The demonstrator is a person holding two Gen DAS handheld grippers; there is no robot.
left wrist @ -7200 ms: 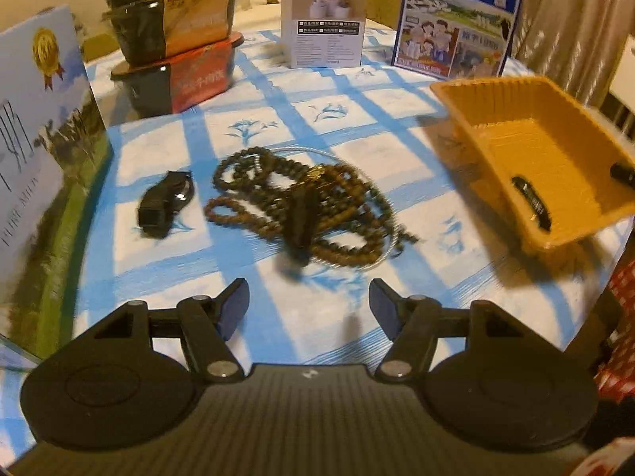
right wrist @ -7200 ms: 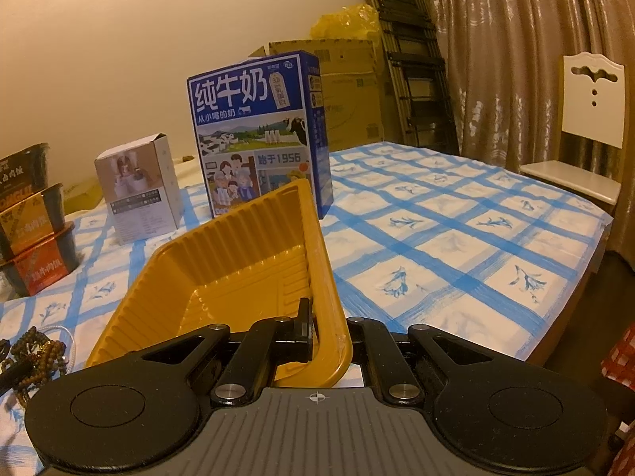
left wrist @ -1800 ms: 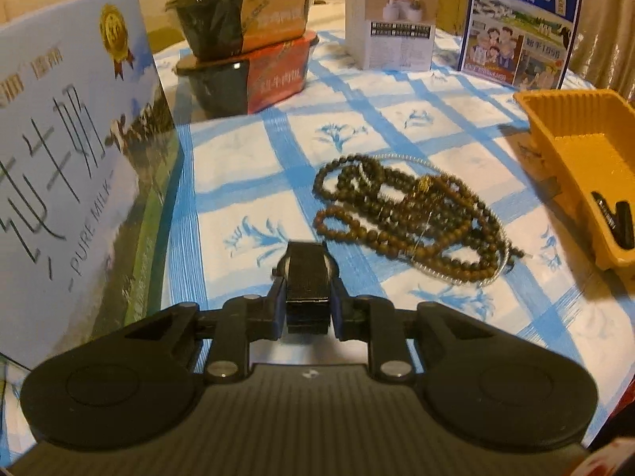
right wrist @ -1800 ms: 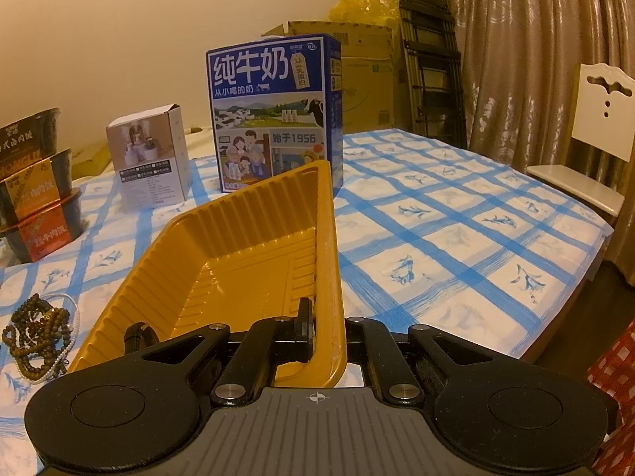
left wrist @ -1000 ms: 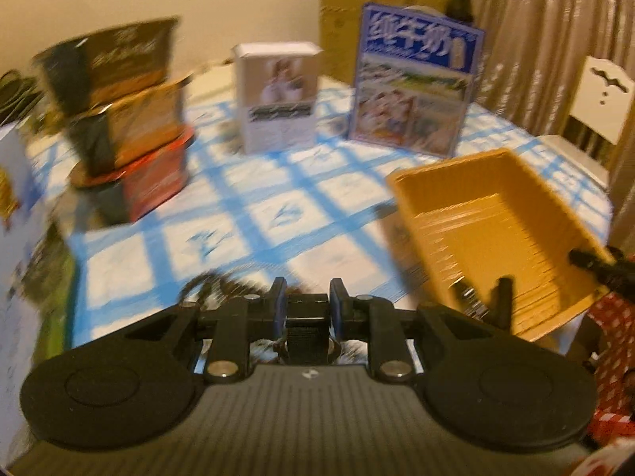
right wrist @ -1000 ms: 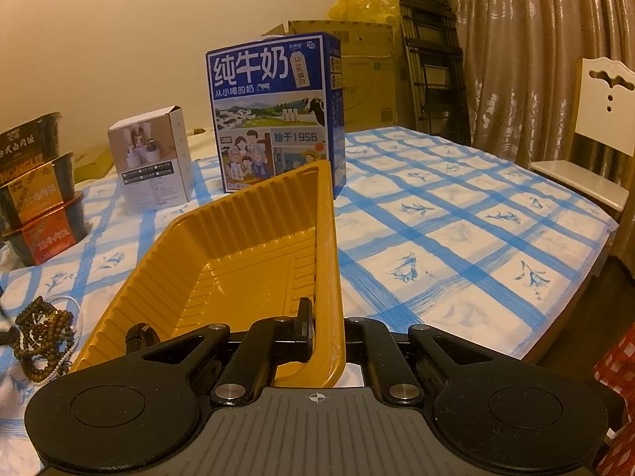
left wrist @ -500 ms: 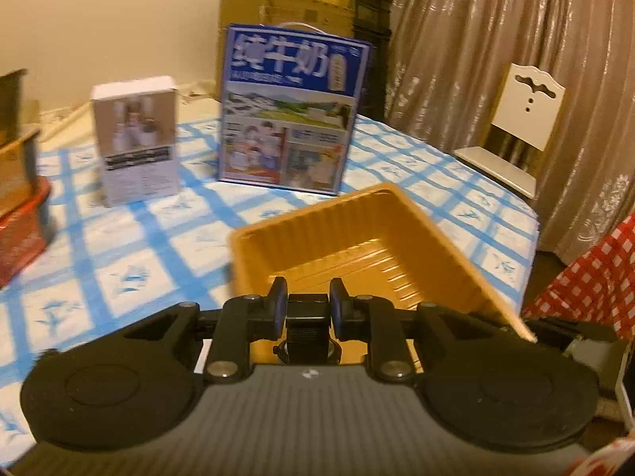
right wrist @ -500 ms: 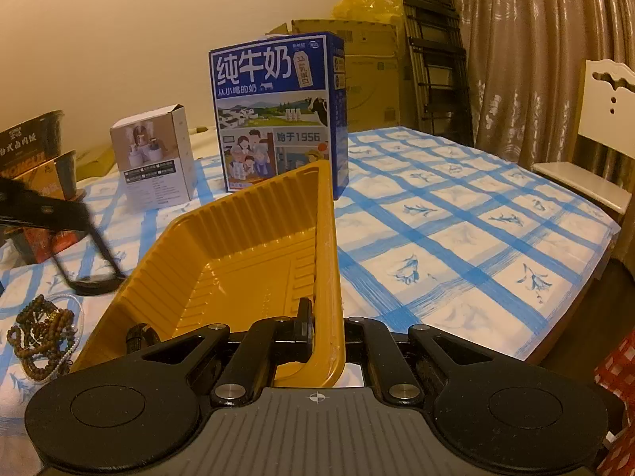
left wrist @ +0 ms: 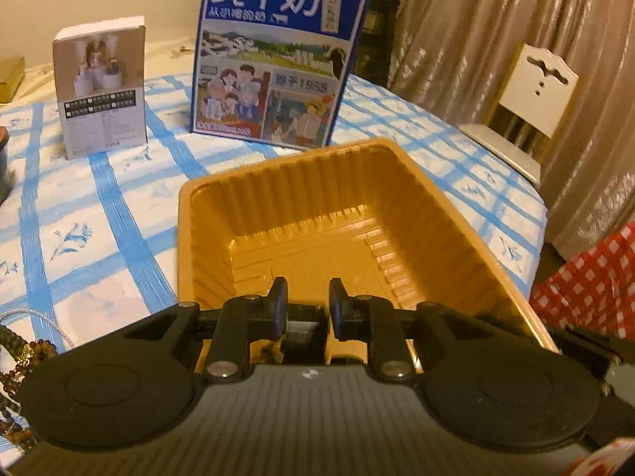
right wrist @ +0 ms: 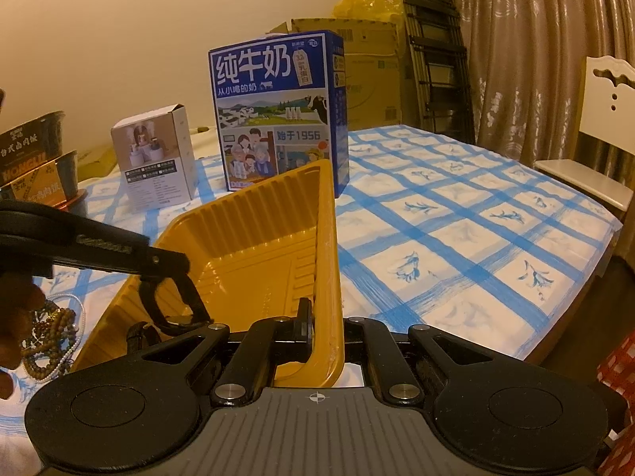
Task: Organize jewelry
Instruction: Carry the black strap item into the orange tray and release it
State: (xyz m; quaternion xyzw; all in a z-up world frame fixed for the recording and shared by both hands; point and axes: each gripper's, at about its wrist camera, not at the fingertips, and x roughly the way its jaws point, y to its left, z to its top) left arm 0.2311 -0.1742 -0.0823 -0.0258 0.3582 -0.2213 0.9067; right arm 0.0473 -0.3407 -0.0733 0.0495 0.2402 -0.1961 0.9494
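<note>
My left gripper [left wrist: 303, 304] is clenched on a dark watch [right wrist: 170, 305], dangling it over the near end of the yellow tray [left wrist: 278, 198], not yet let go. My right gripper [right wrist: 323, 323] is clamped tight on the tray's near rim, tilting it up. One dark strap [right wrist: 137, 335] seems already inside, though it's hard to make out. Left to do, I'd say: the tangle of beads [right wrist: 51, 341] lying on the tablecloth [right wrist: 456, 218] off the tray's left side. Behind the tray stand a blue milk carton [right wrist: 278, 115] and a small white box [right wrist: 156, 158]; curtains [right wrist: 535, 47] and a white chair [left wrist: 532, 99] are past the table's right edge.
</note>
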